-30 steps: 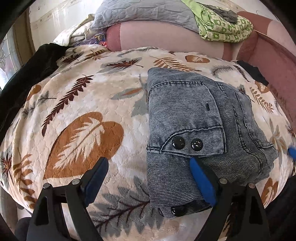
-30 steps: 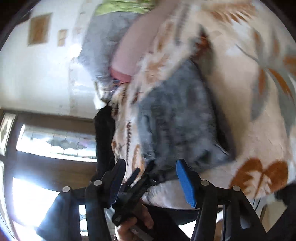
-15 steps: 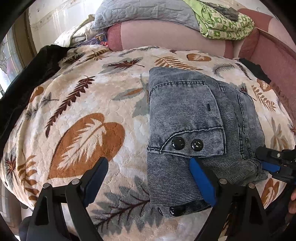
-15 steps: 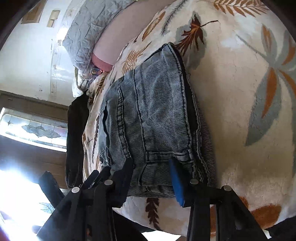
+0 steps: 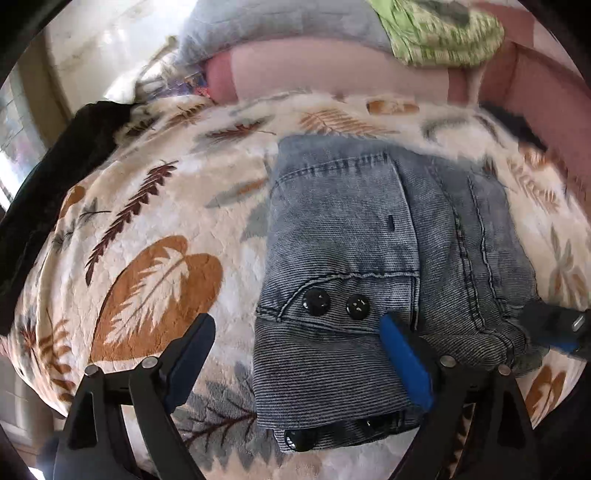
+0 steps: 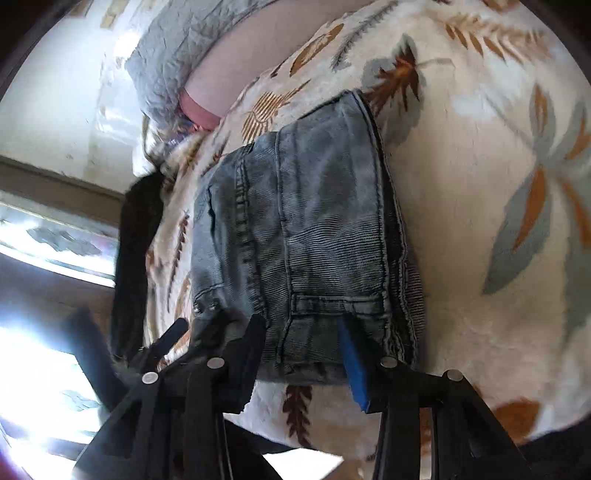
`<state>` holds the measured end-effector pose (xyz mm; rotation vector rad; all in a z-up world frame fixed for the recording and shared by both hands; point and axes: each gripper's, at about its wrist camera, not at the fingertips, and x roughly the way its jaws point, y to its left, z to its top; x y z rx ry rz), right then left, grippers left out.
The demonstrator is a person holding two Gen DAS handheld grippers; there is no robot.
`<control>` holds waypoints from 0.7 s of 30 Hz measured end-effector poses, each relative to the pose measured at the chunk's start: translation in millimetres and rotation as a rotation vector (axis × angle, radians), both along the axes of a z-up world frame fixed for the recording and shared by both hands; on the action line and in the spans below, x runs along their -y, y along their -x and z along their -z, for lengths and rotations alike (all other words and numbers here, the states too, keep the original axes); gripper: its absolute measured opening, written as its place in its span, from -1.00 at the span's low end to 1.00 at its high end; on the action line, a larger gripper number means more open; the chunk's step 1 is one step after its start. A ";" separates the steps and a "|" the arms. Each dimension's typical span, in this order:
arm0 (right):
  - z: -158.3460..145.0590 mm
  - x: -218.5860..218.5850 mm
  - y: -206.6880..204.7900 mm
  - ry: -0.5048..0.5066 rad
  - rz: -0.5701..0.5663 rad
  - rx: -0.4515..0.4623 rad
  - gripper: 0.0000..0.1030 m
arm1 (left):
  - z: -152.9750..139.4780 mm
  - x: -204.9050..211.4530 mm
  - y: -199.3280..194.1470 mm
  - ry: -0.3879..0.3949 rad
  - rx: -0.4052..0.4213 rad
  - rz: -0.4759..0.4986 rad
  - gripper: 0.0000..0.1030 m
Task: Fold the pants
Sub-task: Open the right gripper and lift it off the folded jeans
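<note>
The folded grey-blue denim pants (image 5: 351, 229) lie flat on the leaf-patterned blanket (image 5: 155, 280), with two black buttons on the top flap. My left gripper (image 5: 297, 321) hovers wide open over their near left corner, its blue right finger above the denim and its left finger above the blanket. My right gripper (image 6: 300, 325) sits at the pants' (image 6: 314, 221) near right corner. Its jaws are opening, and the waistband edge with a belt loop lies between the fingers. It also shows at the right edge as the right gripper (image 5: 550, 332).
A grey quilted pillow (image 5: 280, 33) and a green patterned cloth (image 5: 443, 37) rest on the pink backrest (image 5: 332, 70) behind the blanket. A black garment (image 5: 55, 166) drapes over the left edge. A bright window (image 6: 44, 236) lies beyond that side.
The right gripper has swung round and come down onto the pants' near right corner, entering the left wrist view at its right edge. The left gripper has stayed open and shifted slightly.
</note>
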<state>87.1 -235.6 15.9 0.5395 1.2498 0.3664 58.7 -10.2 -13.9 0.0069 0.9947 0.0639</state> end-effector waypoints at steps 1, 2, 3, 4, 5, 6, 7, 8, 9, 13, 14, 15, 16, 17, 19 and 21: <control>-15.6 -4.1 -5.0 0.021 -0.014 0.050 -0.05 | 0.1 -1.7 0.3 0.012 -0.002 -0.004 0.79; -27.8 -7.8 -11.4 0.045 -0.018 0.088 0.06 | 0.4 -2.7 -0.4 0.020 -0.005 -0.005 0.79; -38.1 -11.7 -20.2 0.065 -0.020 0.120 0.25 | 0.4 -2.6 -1.2 0.020 -0.008 -0.002 0.80; -46.5 -15.6 -32.1 0.077 -0.019 0.146 0.31 | 0.8 -1.4 -1.1 0.016 -0.007 0.002 0.80; -50.2 -17.9 -42.4 0.076 -0.015 0.160 0.33 | 0.3 -0.8 -1.1 0.010 -0.005 0.006 0.80; -49.4 -19.1 -53.4 0.073 -0.011 0.164 0.34 | 0.4 -0.5 -0.5 0.007 -0.002 0.008 0.80; -41.6 -19.9 -65.6 0.074 -0.009 0.152 0.36 | 0.6 -0.7 0.0 0.010 0.001 0.008 0.80; -27.4 -20.2 -74.4 0.074 -0.005 0.114 0.40 | 0.4 -1.3 1.0 0.014 0.003 0.006 0.80; -4.8 -19.0 -82.3 0.087 -0.004 0.047 0.40 | 1.1 -1.8 1.3 0.022 0.003 0.002 0.80; 27.7 -14.5 -80.9 0.081 -0.008 -0.049 0.39 | 2.4 -2.8 0.3 0.027 0.001 0.004 0.81; 19.8 -15.1 -82.8 0.065 -0.006 -0.062 0.40 | 2.5 -3.1 0.6 0.030 0.003 0.007 0.81; 10.3 -15.6 -86.7 0.024 -0.009 -0.053 0.40 | 3.7 -3.4 0.5 0.034 0.004 0.005 0.82; -2.2 -17.4 -92.3 -0.002 -0.018 -0.023 0.40 | 4.4 -3.9 0.0 0.036 0.005 0.002 0.83; -12.7 -19.0 -97.3 -0.005 -0.016 0.009 0.40 | 4.3 -4.2 -0.1 0.039 0.005 0.000 0.83; -24.1 -22.7 -111.4 -0.023 -0.004 0.053 0.40 | 4.5 -4.6 0.4 0.043 0.004 -0.002 0.83; -11.6 -26.8 -127.2 -0.014 -0.002 0.041 0.49 | 4.4 -4.8 -0.2 0.045 0.000 -0.008 0.83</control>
